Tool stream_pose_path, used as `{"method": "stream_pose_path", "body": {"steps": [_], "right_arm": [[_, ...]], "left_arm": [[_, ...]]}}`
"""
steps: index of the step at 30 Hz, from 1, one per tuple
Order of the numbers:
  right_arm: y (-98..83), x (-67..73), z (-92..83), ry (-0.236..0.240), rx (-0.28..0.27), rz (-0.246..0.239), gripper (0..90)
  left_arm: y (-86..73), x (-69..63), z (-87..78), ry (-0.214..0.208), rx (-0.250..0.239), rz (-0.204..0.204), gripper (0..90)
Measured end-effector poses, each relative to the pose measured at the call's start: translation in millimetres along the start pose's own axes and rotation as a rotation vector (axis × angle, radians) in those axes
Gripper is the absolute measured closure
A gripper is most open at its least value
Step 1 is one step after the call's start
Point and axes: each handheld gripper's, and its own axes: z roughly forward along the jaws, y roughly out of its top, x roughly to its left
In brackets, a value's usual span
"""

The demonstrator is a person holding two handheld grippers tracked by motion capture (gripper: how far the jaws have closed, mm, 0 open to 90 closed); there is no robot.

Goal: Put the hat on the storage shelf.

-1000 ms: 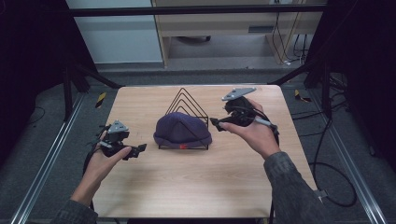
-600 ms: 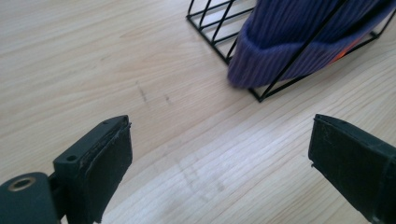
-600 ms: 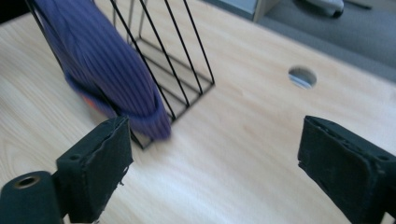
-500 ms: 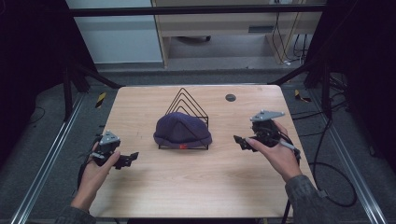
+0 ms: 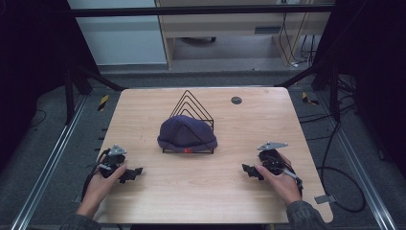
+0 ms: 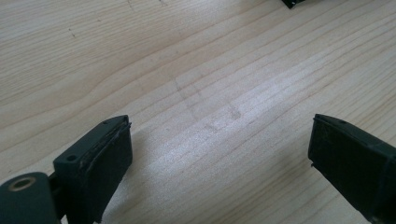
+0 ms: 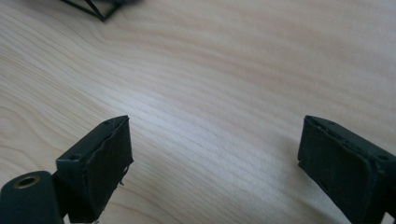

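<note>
Resting low over the wooden table (image 5: 143,115), the left gripper (image 5: 130,174) sits at about 8 o'clock from the table's middle and the right gripper (image 5: 250,171) at about 4 o'clock, each held in a hand near the front edge. Both sets of jaws stand wide apart with bare wood between them; the left gripper view and the right gripper view show the black pads clear of everything. The right jaws have just been opening, with nothing between them.

The dark purple cap (image 5: 187,134) lies at the centre, draped over the front of a black wire rack (image 5: 190,101) whose peaked loops rise behind it toward 12 o'clock. A small red tag shows at the cap's front rim. Cap and rack stand between the two grippers, well apart from both.

A small dark round disc (image 5: 236,100) sits at about 1 o'clock, near the far edge, well apart from the rack.

Open tabletop stretches along the front between the grippers and out to both sides of the rack. The left gripper is near the table's left edge, the right gripper near its right edge.
</note>
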Motion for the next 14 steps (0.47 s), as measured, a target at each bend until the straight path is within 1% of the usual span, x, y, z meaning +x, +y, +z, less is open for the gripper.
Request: {"method": "stream_pose_path", "body": {"steps": [1,2,3,4,5,6,8,11,14], "right_arm": [[-3.4,-0.4,3.6,-0.015,0.012,0.003,10.4],[-6.0,0.1,5.5,-0.040,0.000,-0.012,10.3],[-6.1,0.9,5.8,-0.052,0.006,-0.022,10.3],[-6.1,0.9,5.8,-0.052,0.006,-0.022,10.3],[-7.4,3.0,6.4,-0.078,0.009,-0.050,10.3],[-8.9,5.1,7.1,-0.096,0.008,-0.072,9.3],[-12.2,8.4,7.9,-0.100,-0.015,-0.071,8.1],[-17.2,10.4,9.4,-0.107,-0.058,-0.066,6.0],[-17.7,11.0,9.8,-0.109,-0.062,-0.061,5.4]], "left_arm": [[-0.3,-1.0,1.0,-0.006,0.004,-0.003,5.9],[-0.6,-2.1,2.6,-0.009,0.013,-0.002,5.8],[-0.4,-3.5,4.1,-0.004,0.020,0.009,5.5],[-0.4,-3.5,4.1,-0.004,0.020,0.009,4.5],[1.2,-7.0,6.1,0.013,0.033,0.031,4.4],[1.5,-7.8,6.8,0.016,0.038,0.038,3.7],[0.8,-10.2,9.3,0.015,0.036,0.049,0.2],[0.2,-11.3,9.3,0.015,0.032,0.048,0.0],[-0.7,-10.9,9.4,0.014,0.023,0.052,0.0]]}}
